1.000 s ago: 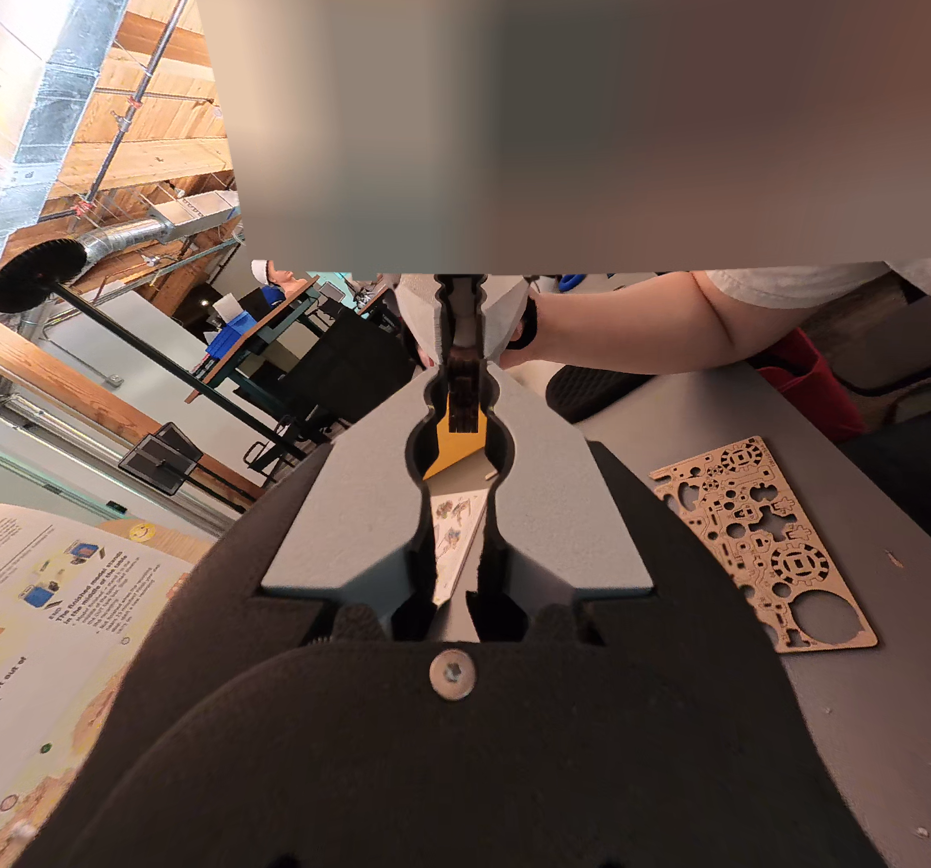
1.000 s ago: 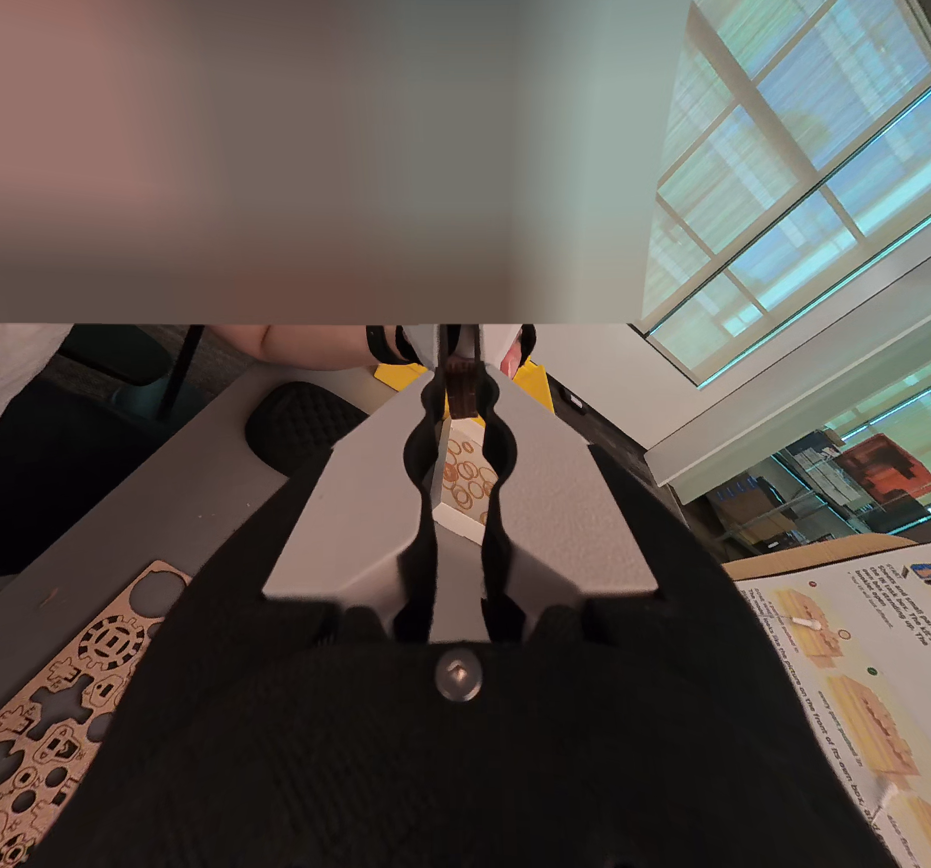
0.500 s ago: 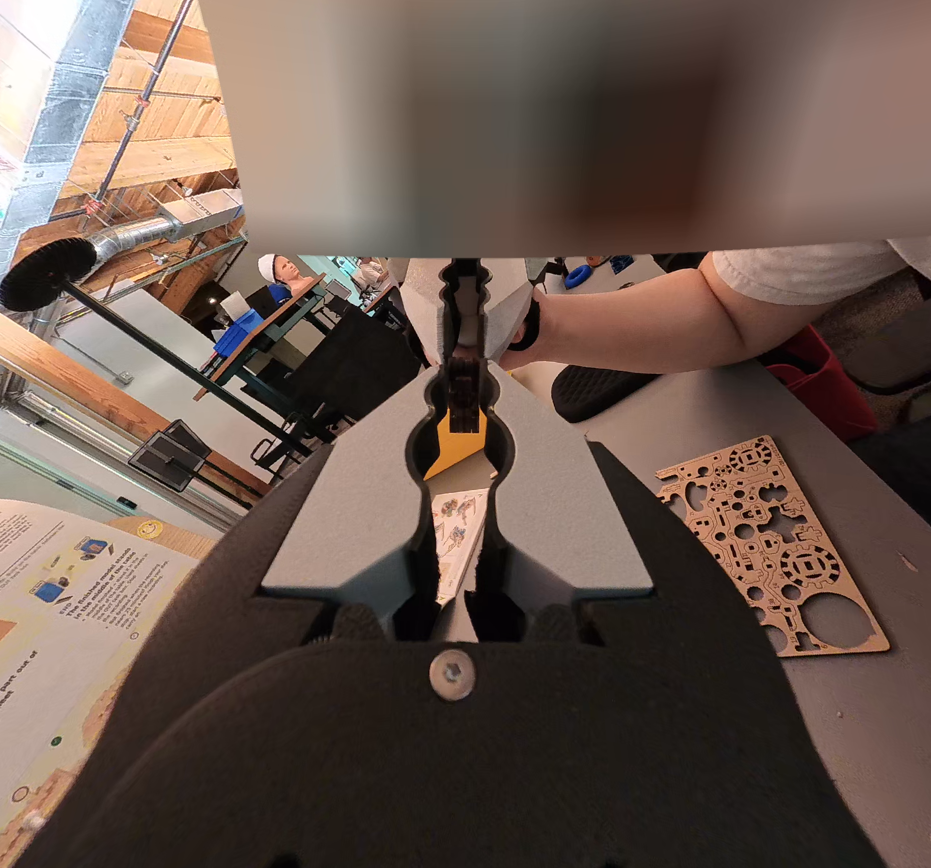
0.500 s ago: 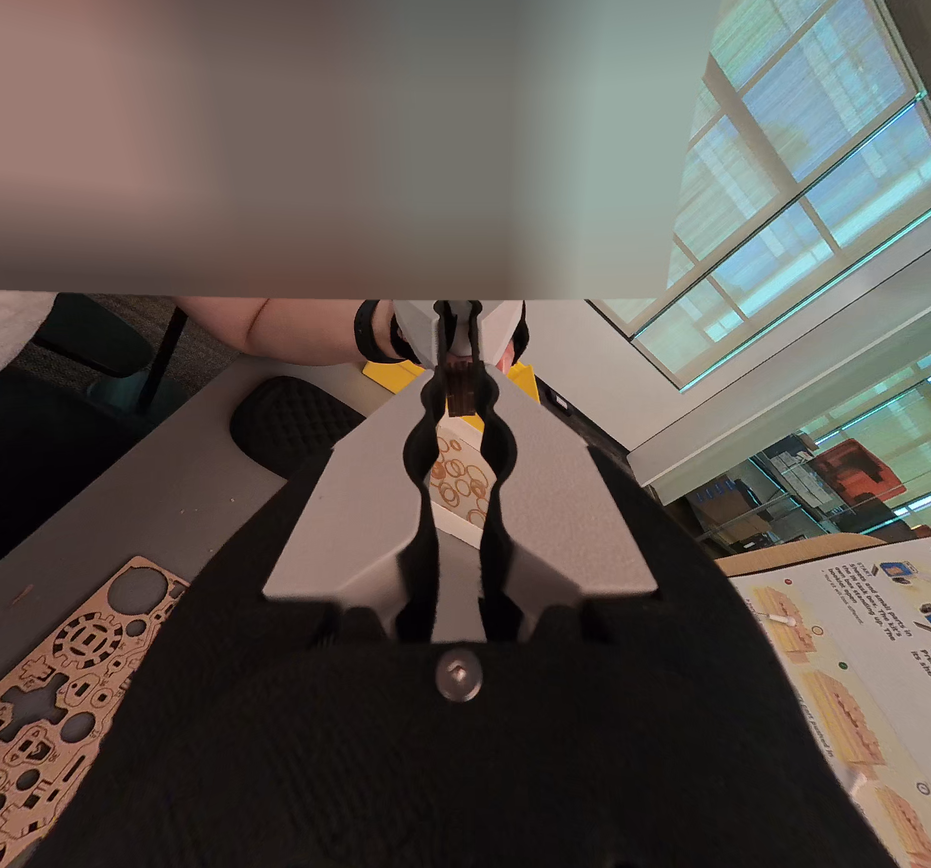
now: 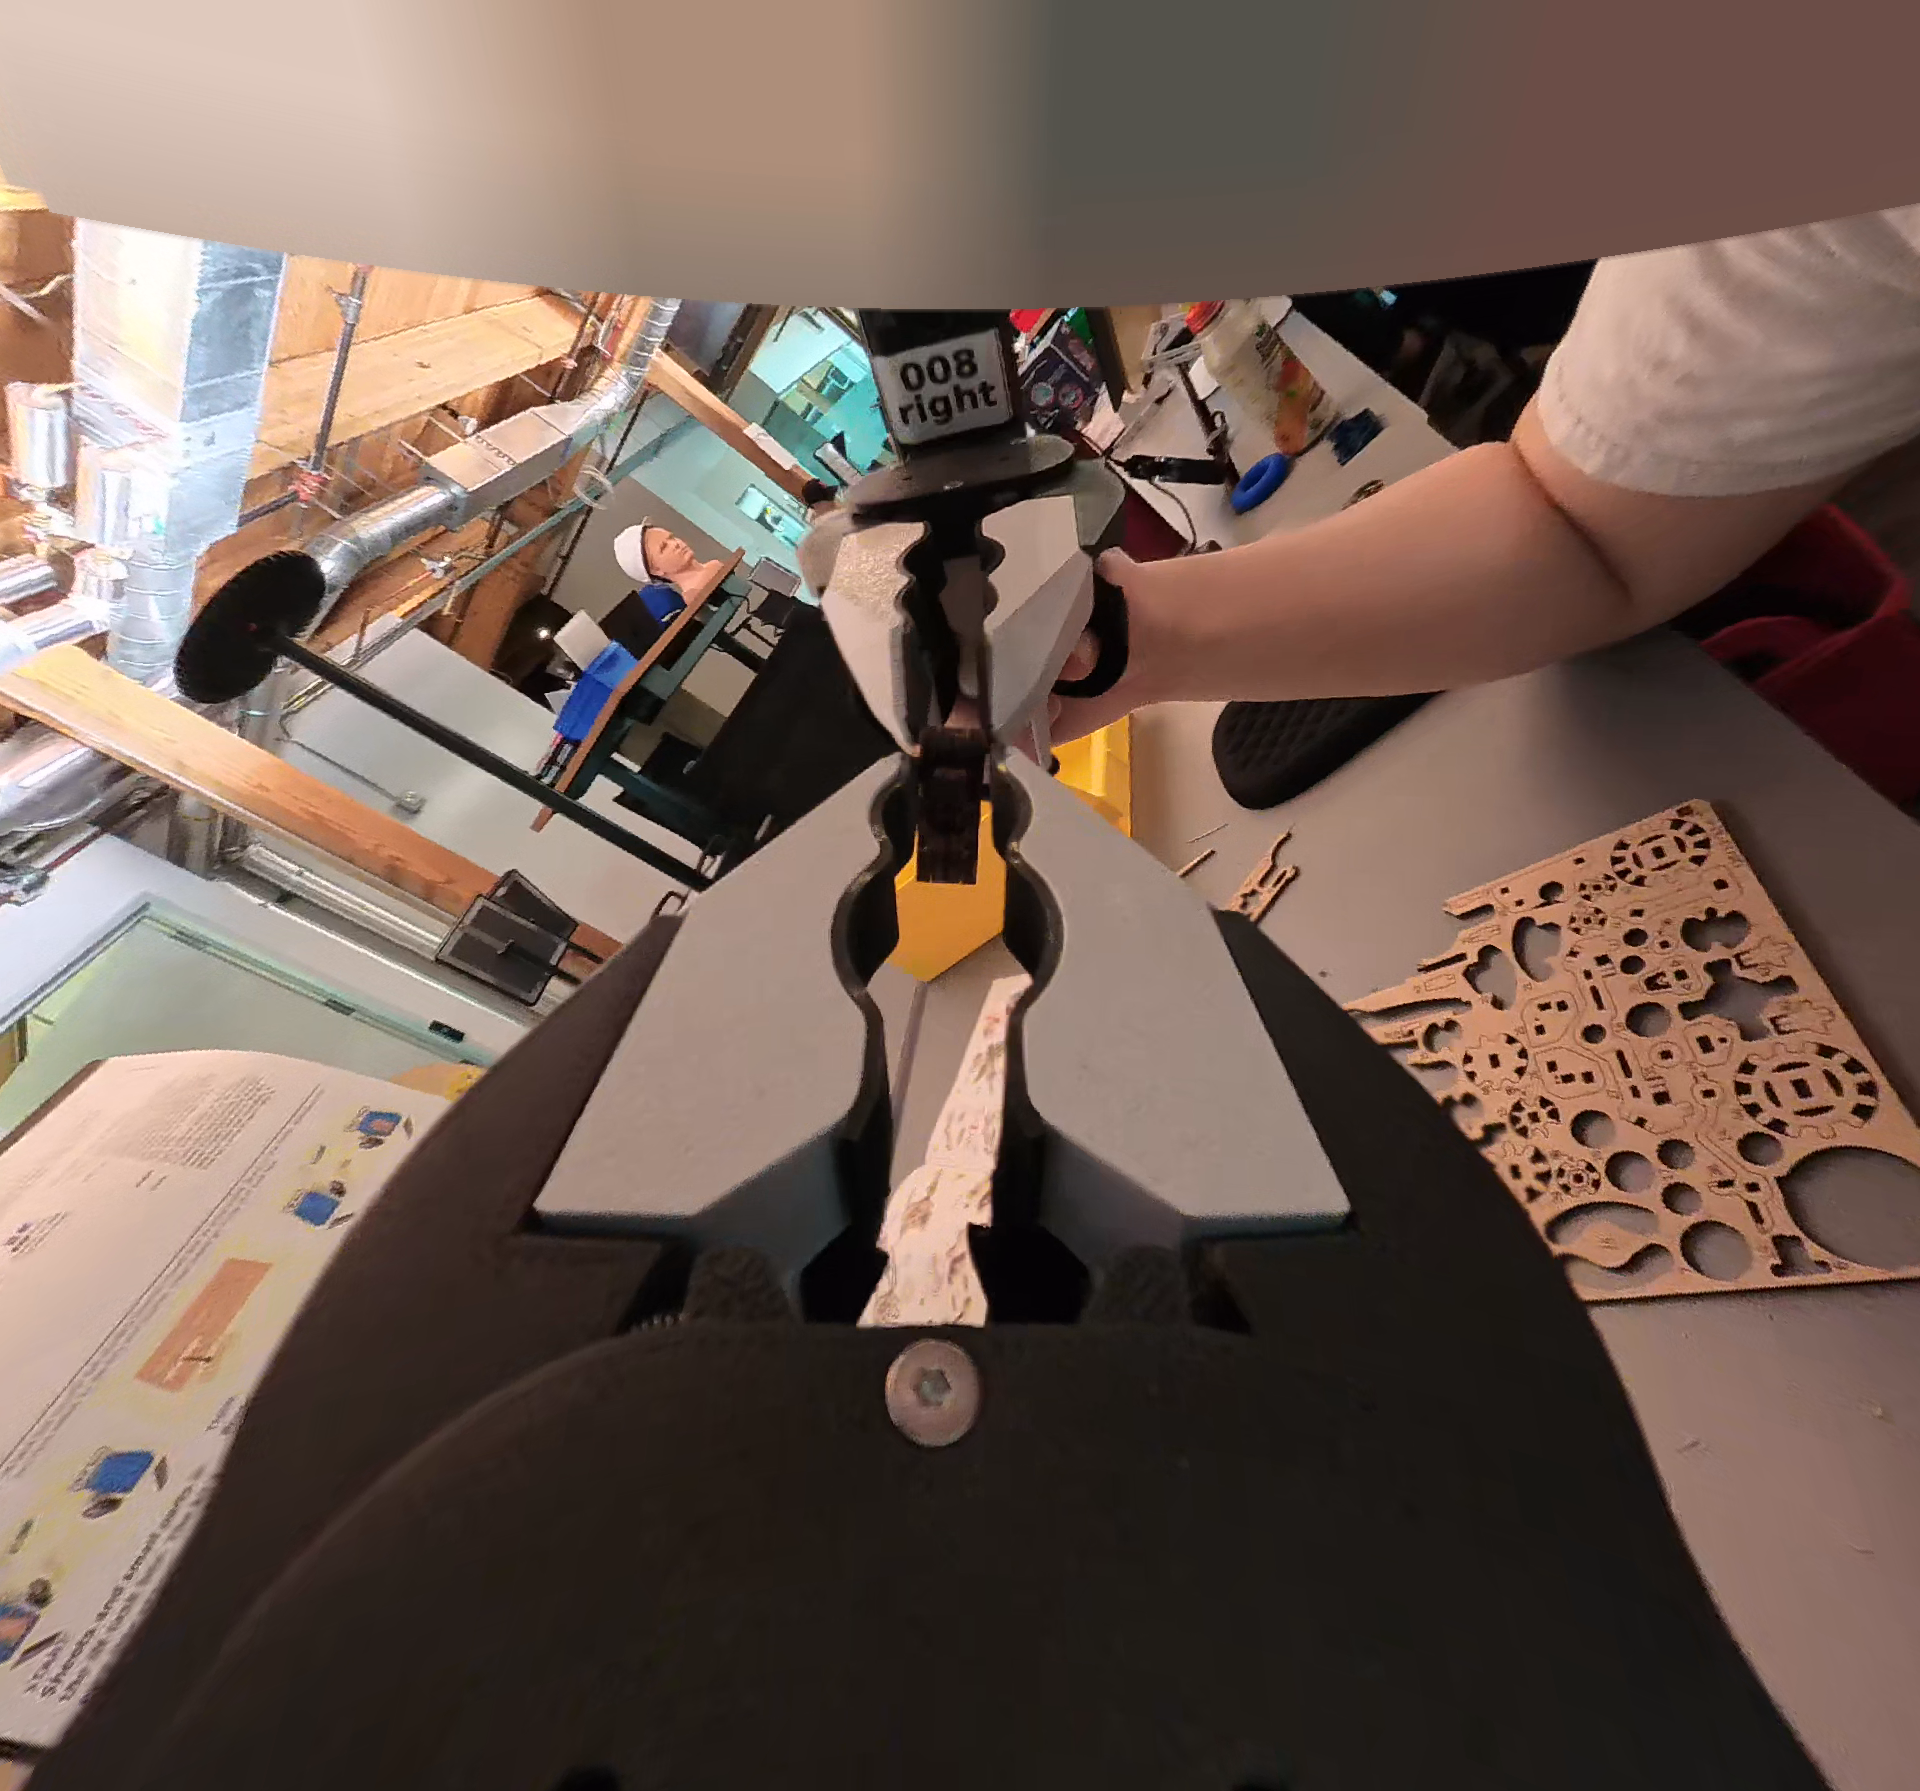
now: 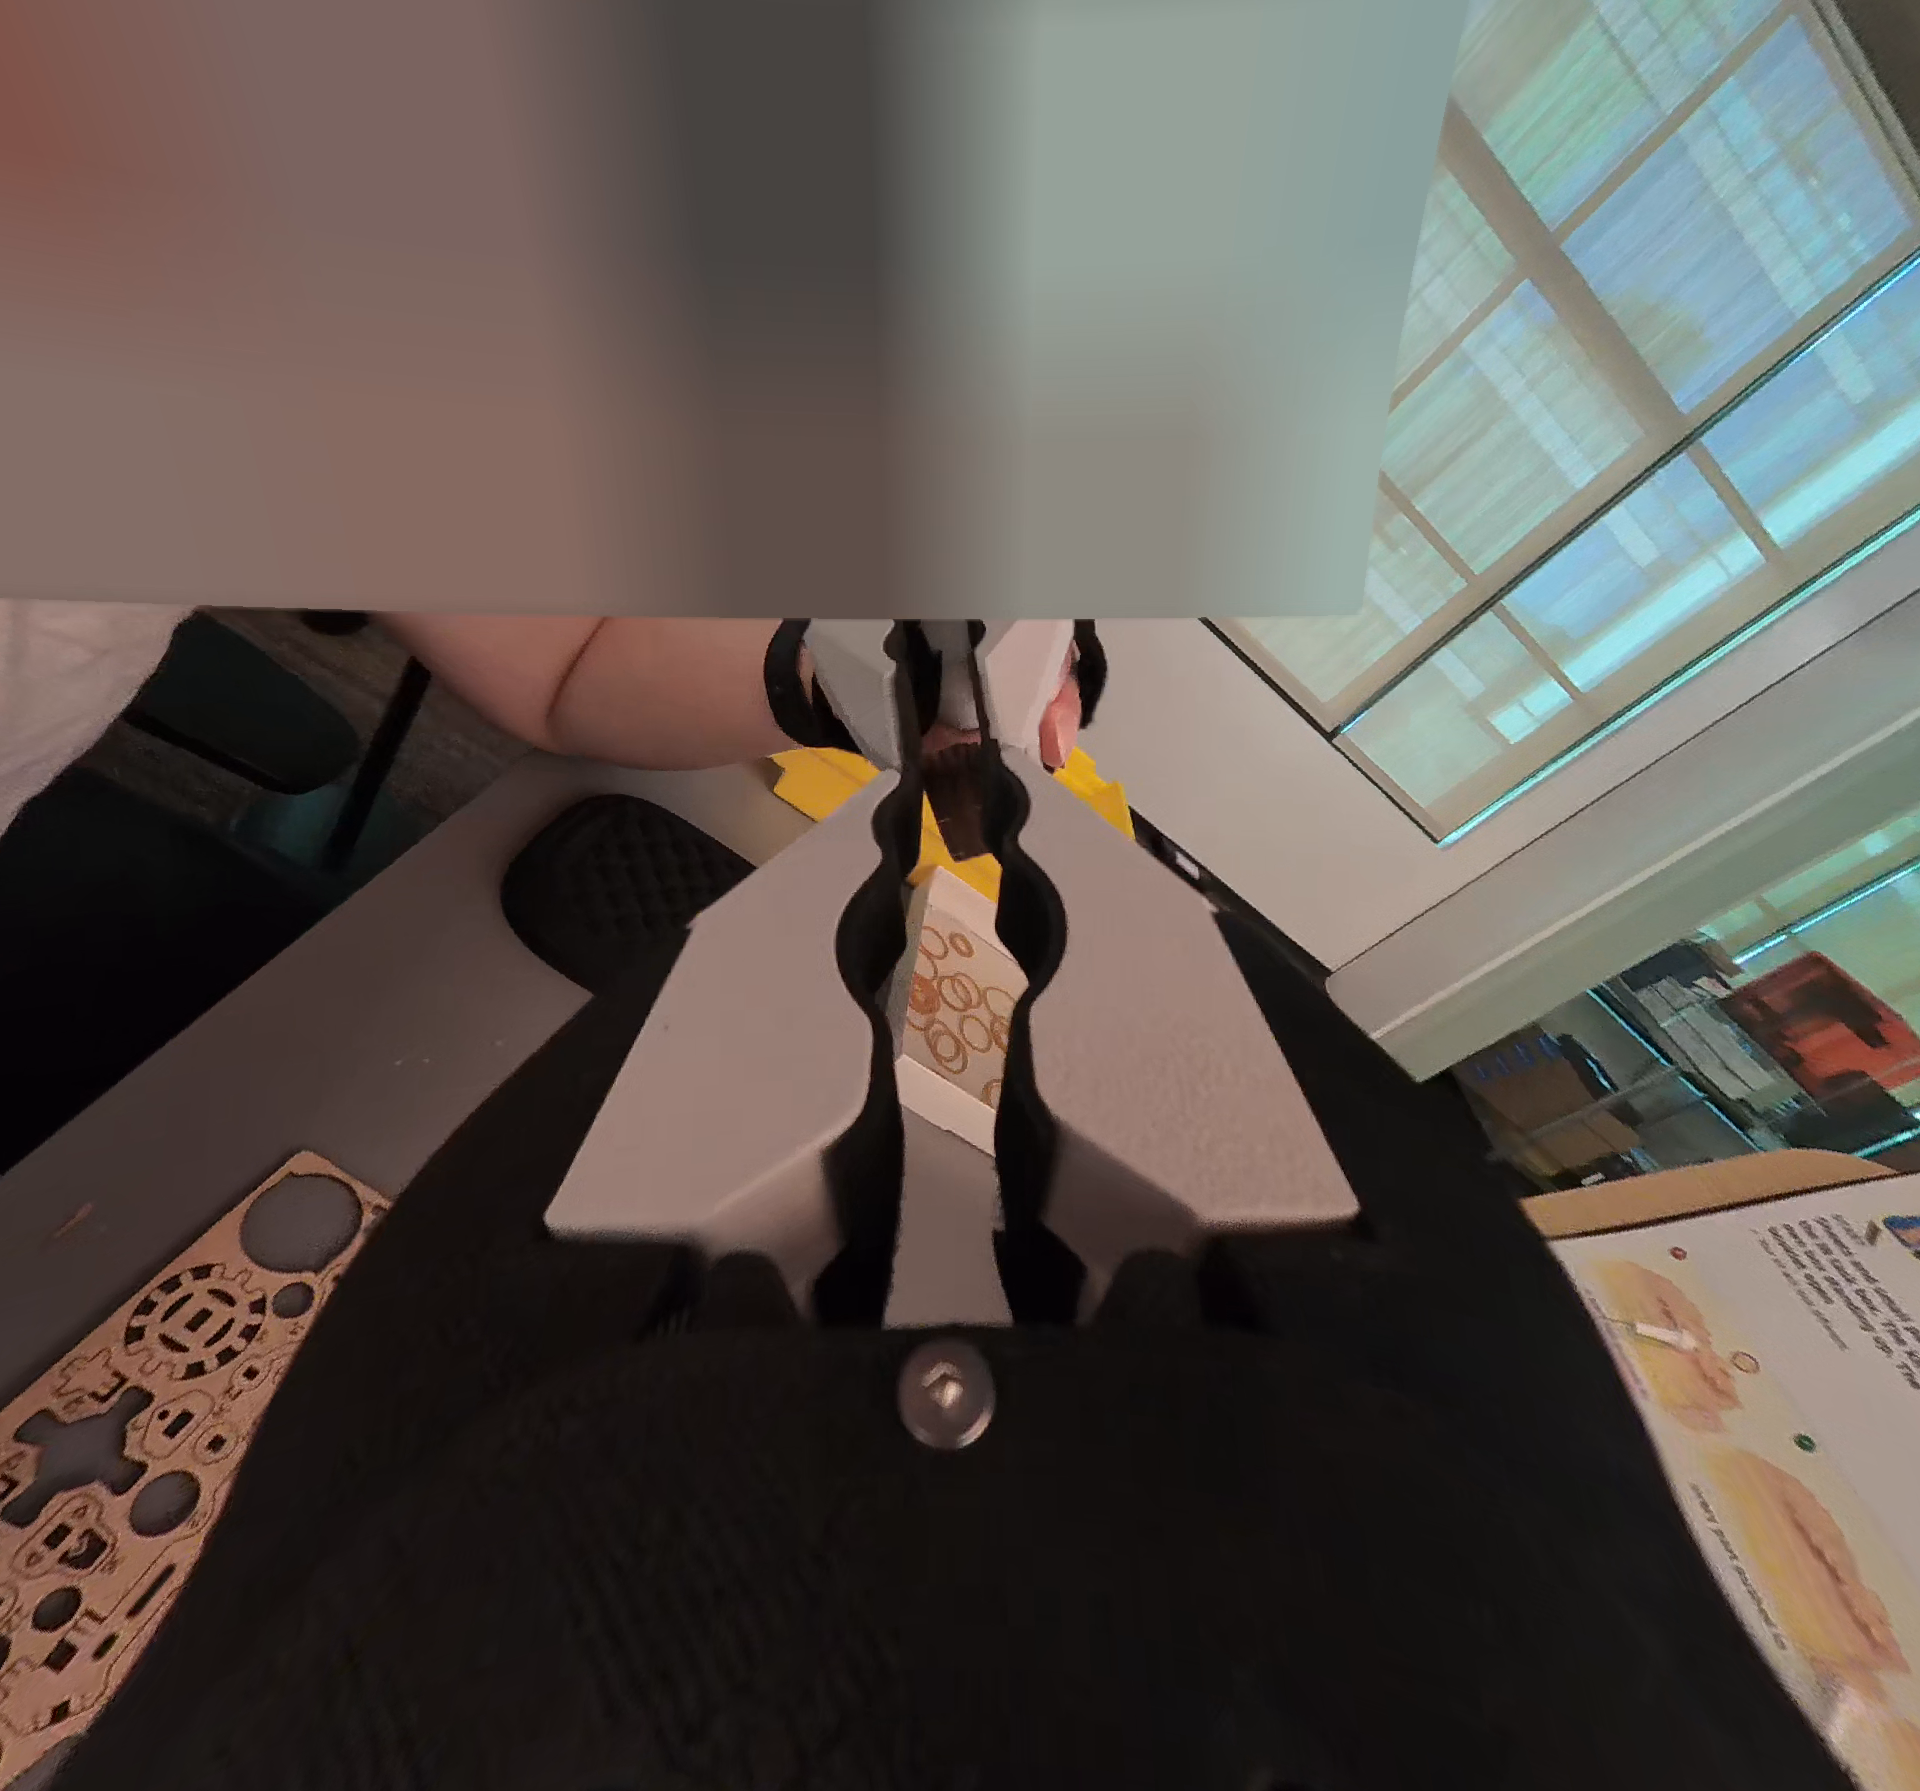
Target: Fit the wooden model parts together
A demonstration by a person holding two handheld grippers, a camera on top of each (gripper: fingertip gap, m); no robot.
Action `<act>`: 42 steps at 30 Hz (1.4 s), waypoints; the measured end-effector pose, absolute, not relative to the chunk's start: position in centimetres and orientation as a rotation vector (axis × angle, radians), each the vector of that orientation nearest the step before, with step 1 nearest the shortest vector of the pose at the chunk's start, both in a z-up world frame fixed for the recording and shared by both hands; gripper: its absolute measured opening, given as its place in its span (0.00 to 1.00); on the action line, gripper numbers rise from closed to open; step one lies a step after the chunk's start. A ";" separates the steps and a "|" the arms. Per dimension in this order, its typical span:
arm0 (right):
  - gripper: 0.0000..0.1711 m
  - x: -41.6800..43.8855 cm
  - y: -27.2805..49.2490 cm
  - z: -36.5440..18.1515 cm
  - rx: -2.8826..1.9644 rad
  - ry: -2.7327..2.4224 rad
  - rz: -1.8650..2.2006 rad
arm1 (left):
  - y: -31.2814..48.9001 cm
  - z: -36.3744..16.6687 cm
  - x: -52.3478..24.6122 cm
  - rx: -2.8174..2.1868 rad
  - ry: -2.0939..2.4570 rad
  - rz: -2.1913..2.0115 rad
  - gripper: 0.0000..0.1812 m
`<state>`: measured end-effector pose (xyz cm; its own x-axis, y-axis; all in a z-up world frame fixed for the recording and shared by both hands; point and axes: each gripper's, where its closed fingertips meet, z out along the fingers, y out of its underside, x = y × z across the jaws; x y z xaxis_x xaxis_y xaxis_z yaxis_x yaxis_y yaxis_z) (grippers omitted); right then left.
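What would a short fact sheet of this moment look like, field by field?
Setting: grey table
Left hand-held gripper: shut on a small dark wooden piece
Right hand-held gripper: shut on the same wooden piece, tips meeting the left one's
Wooden sheet: flat on the table, many parts already punched out
Instruction page: lying on the left gripper's side
Loose part: on the table near the sheet
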<state>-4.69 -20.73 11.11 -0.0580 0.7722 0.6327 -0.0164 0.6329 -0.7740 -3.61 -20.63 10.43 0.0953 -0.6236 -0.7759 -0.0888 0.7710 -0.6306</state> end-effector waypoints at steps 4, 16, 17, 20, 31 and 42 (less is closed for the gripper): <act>0.06 -4.7 -20.9 11.1 -0.656 -1.505 0.753 | -20.8 10.4 -3.7 -0.598 1.450 -0.422 0.05; 0.07 -4.6 -20.3 10.5 -0.694 -1.541 0.681 | -20.1 9.7 -3.5 -0.611 1.477 -0.335 0.05; 0.06 -4.6 -20.3 10.4 -0.693 -1.547 0.666 | -20.1 9.7 -3.5 -0.613 1.481 -0.335 0.05; 0.06 -4.6 -20.4 10.2 -0.703 -1.563 0.674 | -20.2 9.4 -3.5 -0.615 1.495 -0.328 0.05; 0.06 -4.5 -20.8 9.8 -0.694 -1.587 0.751 | -20.6 9.1 -3.4 -0.611 1.532 -0.330 0.04; 0.08 -4.5 -20.3 9.5 -0.703 -1.607 0.594 | -19.9 8.6 -3.3 -0.672 1.541 -0.332 0.04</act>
